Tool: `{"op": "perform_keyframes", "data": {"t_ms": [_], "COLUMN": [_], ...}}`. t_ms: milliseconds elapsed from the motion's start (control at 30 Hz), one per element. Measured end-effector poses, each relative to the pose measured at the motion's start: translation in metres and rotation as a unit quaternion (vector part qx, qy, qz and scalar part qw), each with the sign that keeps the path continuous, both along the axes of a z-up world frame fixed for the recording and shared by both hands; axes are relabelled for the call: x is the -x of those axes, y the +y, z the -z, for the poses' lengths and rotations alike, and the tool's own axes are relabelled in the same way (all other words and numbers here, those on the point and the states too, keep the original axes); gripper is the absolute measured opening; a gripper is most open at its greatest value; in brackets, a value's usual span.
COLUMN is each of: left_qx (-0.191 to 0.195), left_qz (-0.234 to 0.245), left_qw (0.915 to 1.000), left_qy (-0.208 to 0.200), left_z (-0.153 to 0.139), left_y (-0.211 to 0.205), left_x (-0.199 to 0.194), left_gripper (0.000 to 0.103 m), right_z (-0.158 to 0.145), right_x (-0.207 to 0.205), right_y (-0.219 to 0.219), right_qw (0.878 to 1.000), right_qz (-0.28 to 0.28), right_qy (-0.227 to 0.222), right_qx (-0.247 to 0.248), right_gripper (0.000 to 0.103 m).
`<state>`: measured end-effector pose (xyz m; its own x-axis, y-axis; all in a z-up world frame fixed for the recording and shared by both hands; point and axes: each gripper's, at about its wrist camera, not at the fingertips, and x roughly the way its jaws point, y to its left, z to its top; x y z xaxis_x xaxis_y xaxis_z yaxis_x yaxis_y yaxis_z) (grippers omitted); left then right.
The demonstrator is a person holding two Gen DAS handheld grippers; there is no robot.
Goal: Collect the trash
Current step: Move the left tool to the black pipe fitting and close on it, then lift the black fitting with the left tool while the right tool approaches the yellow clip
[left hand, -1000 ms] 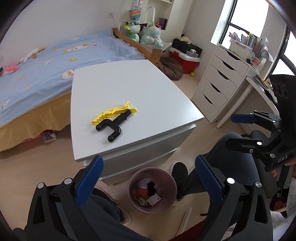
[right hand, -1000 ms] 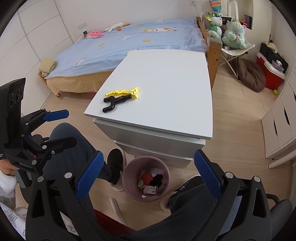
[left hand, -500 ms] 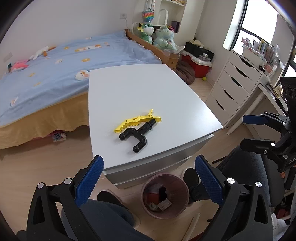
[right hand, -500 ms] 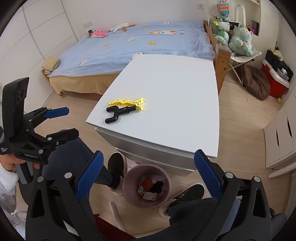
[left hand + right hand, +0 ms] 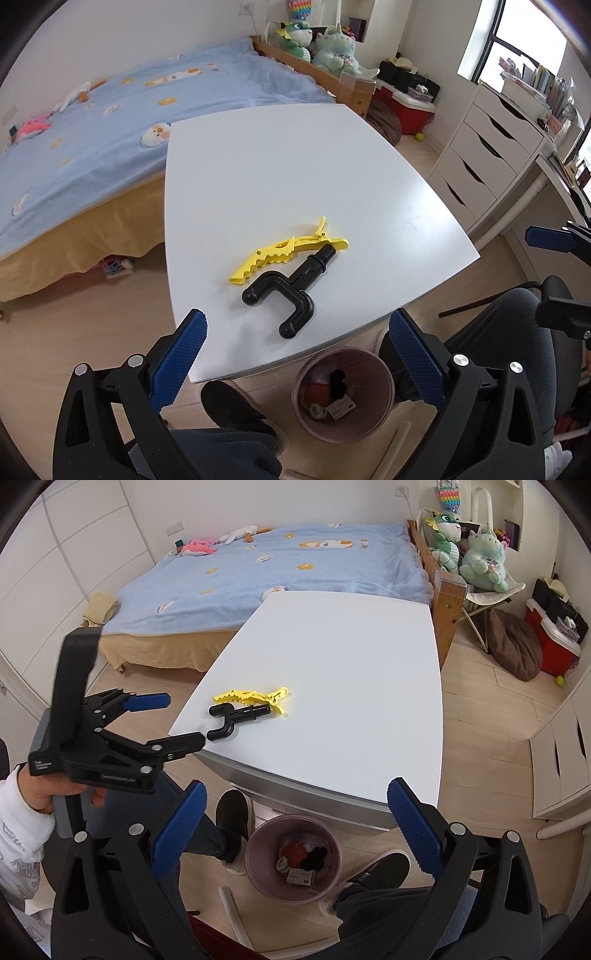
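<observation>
Left wrist view: a white bench [image 5: 295, 177] fills the middle of a bedroom, with a bed under a blue cover [image 5: 110, 122] behind it, plush toys [image 5: 317, 44] at the bed's far end, and a white drawer unit [image 5: 487, 155] off to the right. Two bits of trash sit near the bench's near edge: a yellow clip [image 5: 288, 251] and a black plastic hook piece [image 5: 291, 291], touching each other. On the wood floor right below that edge stands a pink trash bin [image 5: 343, 395], with a red thing, something black and a small card inside. The left tool [image 5: 299, 358] hangs wide open just short of the bench edge, holding nothing. The person's dark trouser legs and a shoe show around the bin.

Right wrist view: same bench [image 5: 351, 686] seen from the other side, with the clip [image 5: 255, 698] and hook piece [image 5: 236, 716] near its left corner. The bin [image 5: 291, 856] sits on the floor between the person's shoes. The right tool [image 5: 295, 830] is also spread wide and empty, well back from the bench. The left tool [image 5: 166, 720] shows at the left, gripped by a hand [image 5: 55, 790] in a white sleeve, its tips close to the hook piece.
</observation>
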<state>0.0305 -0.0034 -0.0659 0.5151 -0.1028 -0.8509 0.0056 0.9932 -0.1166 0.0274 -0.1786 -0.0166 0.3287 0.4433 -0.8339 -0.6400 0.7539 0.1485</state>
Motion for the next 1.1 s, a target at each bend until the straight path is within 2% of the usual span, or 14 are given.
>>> {"op": "perform_keyframes", "data": {"t_ms": [267, 533, 633, 767, 833, 967, 1100], "left_qx": [-0.025, -0.034, -0.033, -0.031, -0.038, -0.039, -0.033], "left_qz": [-0.006, -0.006, -0.010, -0.014, -0.017, -0.017, -0.017], "left_qw": [0.9993, 0.9990, 0.9988, 0.9988, 0.9986, 0.9986, 0.9988], "left_qy": [0.028, 0.027, 0.034, 0.034, 0.033, 0.032, 0.032], "left_z": [0.025, 0.034, 0.037, 0.038, 0.038, 0.035, 0.035], "left_y": [-0.002, -0.002, 0.000, 0.001, 0.000, 0.000, 0.002], "left_x": [-0.023, -0.023, -0.024, -0.024, -0.024, -0.024, -0.024], "left_gripper": [0.095, 0.094, 0.081, 0.078, 0.071, 0.053, 0.053], "right_z": [0.003, 0.004, 0.005, 0.005, 0.006, 0.006, 0.007], "right_x": [-0.003, -0.004, -0.004, -0.003, -0.003, -0.003, -0.004], "right_y": [-0.006, -0.011, -0.011, -0.011, -0.010, -0.010, -0.009], "right_qw": [1.000, 1.000, 1.000, 1.000, 1.000, 1.000, 1.000], "right_qz": [0.009, 0.014, 0.013, 0.012, 0.012, 0.013, 0.013], "right_qy": [0.005, 0.007, 0.008, 0.008, 0.008, 0.009, 0.010], "right_qx": [-0.004, -0.005, -0.006, -0.008, -0.008, -0.008, -0.009], "right_gripper": [0.097, 0.097, 0.097, 0.097, 0.097, 0.097, 0.097]}}
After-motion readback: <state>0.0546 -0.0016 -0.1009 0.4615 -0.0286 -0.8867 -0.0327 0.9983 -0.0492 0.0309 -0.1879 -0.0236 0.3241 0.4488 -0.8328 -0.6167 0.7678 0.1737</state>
